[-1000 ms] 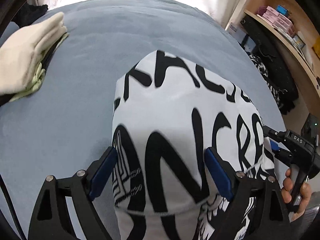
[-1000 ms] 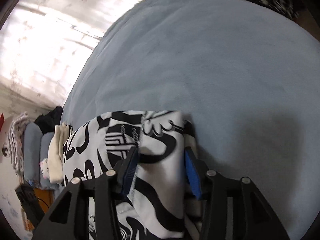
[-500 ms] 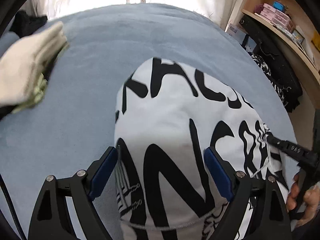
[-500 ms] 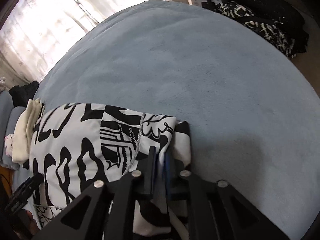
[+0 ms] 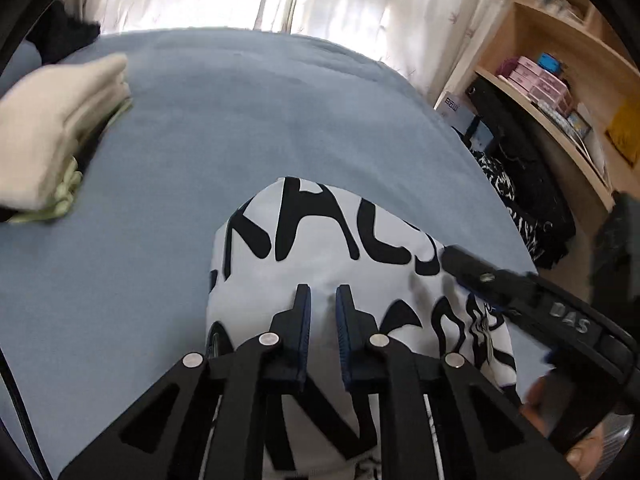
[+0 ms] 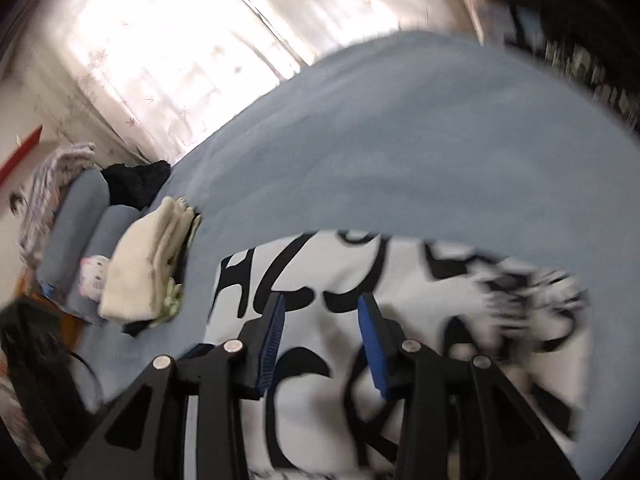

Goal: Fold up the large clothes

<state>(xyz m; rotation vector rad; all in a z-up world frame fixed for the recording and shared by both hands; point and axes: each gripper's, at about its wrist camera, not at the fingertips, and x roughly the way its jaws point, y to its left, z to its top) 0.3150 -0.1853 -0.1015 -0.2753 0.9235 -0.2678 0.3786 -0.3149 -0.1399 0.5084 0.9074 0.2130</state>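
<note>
On the left of the blue bed [image 5: 280,120] sits a cream stack [image 5: 52,120] of folded clothes. Right of it, the black-and-white shirt [image 5: 328,256] lies folded on the bed's near side. The left gripper [image 5: 320,300] has just been closing; its jaws are now nearly together, pinching a ridge of the shirt. Further right, the right gripper [image 6: 320,308] has just been opening: its jaws stand apart over the shirt, which shows between them, though blur hides any contact.
</note>
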